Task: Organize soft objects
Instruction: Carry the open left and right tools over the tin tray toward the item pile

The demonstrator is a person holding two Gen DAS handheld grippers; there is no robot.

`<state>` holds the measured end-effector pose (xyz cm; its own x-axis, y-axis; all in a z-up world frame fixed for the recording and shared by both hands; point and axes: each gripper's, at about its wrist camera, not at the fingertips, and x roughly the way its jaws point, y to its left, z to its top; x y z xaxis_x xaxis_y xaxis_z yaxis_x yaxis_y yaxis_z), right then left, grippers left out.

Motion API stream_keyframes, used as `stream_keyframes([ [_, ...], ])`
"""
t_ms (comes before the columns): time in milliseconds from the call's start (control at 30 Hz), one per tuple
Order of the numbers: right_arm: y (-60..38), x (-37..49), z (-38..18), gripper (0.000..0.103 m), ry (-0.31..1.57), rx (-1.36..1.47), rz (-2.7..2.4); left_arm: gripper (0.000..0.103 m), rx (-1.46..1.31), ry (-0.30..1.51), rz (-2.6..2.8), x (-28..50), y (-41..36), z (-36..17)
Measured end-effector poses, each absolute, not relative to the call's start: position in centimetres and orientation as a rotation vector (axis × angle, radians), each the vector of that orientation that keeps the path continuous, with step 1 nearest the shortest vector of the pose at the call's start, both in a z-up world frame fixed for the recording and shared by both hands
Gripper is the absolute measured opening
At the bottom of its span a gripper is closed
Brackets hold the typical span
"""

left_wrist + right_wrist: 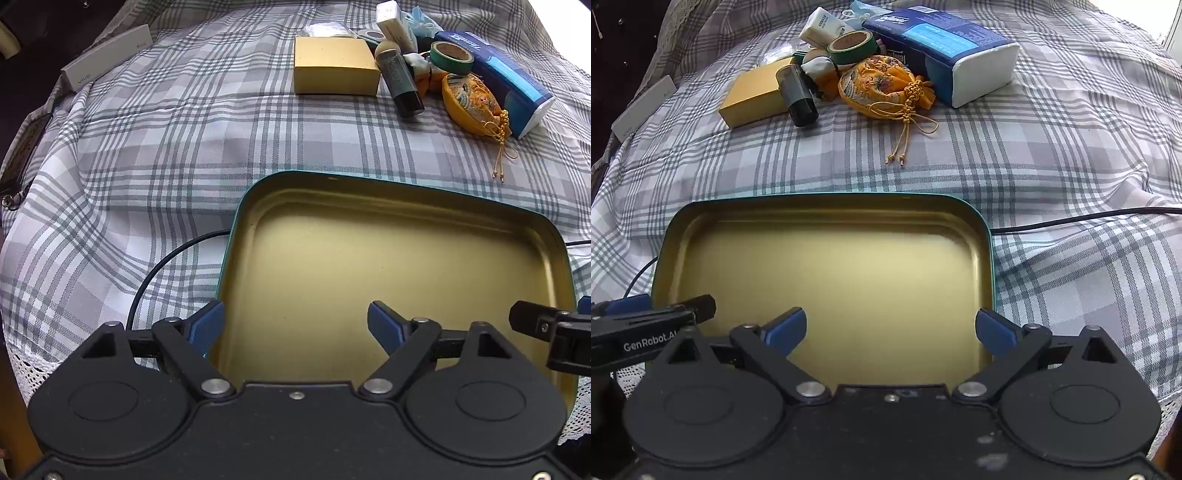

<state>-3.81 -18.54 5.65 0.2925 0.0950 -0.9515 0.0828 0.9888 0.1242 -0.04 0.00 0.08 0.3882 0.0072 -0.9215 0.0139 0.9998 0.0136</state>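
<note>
- Left tool: black body, two round discs, silver pivot screws, blue ribbed fingertips.
- Right tool: same black build, blue fingertips, scuffed housing.
- White "GenRobot.AI" lettering on the left tool's side.

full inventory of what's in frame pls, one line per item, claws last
tin tray: 1, teal outside, gold inside, nothing in it, near edge under both claws
pouch: 1, orange embroidered with tassel cord, beyond the tray
tissue pack: 1, blue and white, right of the pouch
tape roll: 1, green, in the far pile
box: 1, gold, left of the pile
dark tube: 1, black, leaning on the box
small white pack: 1, far side of the pile
white carton: 1, far left
cable: 1, black, runs under the tray
checked cloth: 1, grey and white, under everything
left claw: open, blue pads, over the tray
right claw: open, blue pads, over the tray
</note>
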Motion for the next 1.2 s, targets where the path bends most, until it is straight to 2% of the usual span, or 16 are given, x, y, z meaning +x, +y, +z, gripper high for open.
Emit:
stream_keyframes([
  [400,-20.9,-2.2,5.0,0.098,1.303,0.229,0.036,0.081,0.025,1.129,0.001,-2.2,1.9,0.5],
  [467,-19.5,-3.0,5.3,0.098,1.282,0.179,0.025,0.081,0.032,1.199,-0.010,-0.2,-0.1,-0.5],
  [1200,-18.2,-0.9,4.1,0.098,1.235,0.102,-0.029,0.081,0.030,1.234,-0.025,0.6,0.1,-1.1],
])
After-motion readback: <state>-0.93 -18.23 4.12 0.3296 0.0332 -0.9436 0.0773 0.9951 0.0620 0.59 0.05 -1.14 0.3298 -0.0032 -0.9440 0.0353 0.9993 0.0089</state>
